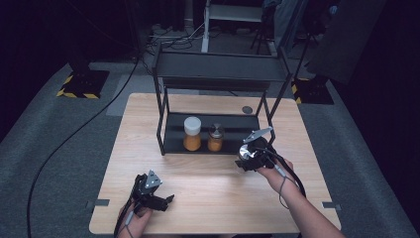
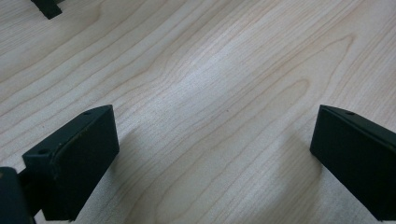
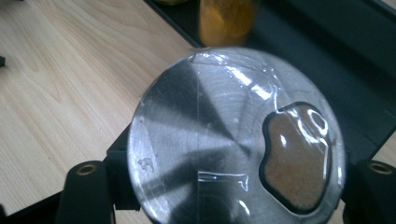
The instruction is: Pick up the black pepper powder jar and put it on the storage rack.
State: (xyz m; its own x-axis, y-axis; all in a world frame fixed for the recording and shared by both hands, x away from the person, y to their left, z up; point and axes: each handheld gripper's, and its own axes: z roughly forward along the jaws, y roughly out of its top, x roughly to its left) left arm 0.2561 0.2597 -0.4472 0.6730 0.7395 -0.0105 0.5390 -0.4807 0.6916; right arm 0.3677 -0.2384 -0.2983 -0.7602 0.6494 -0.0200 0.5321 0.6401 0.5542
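My right gripper [image 1: 251,152] [image 3: 233,186] is shut on a spice jar [image 1: 246,154] with a shiny round metal lid [image 3: 219,140]; a window in the lid shows brown powder [image 3: 296,163]. I hold the jar just above the table in front of the black rack's [image 1: 220,74] lower shelf [image 1: 237,130]. On that shelf stand an orange jar with a white lid [image 1: 192,134] and a smaller metal-lidded jar [image 1: 215,138] [image 3: 225,18]. My left gripper [image 1: 159,199] [image 2: 215,154] hovers low over the wooden table [image 2: 210,84] near its front left, jaws wide open with nothing between them.
The rack's black frame posts [image 1: 160,119] stand at the shelf's corners, and an upper shelf spans above. A small round disc [image 1: 247,109] lies on the table behind the rack. Bare wood stretches between the two grippers. A cable [image 1: 74,134] runs across the grey floor at left.
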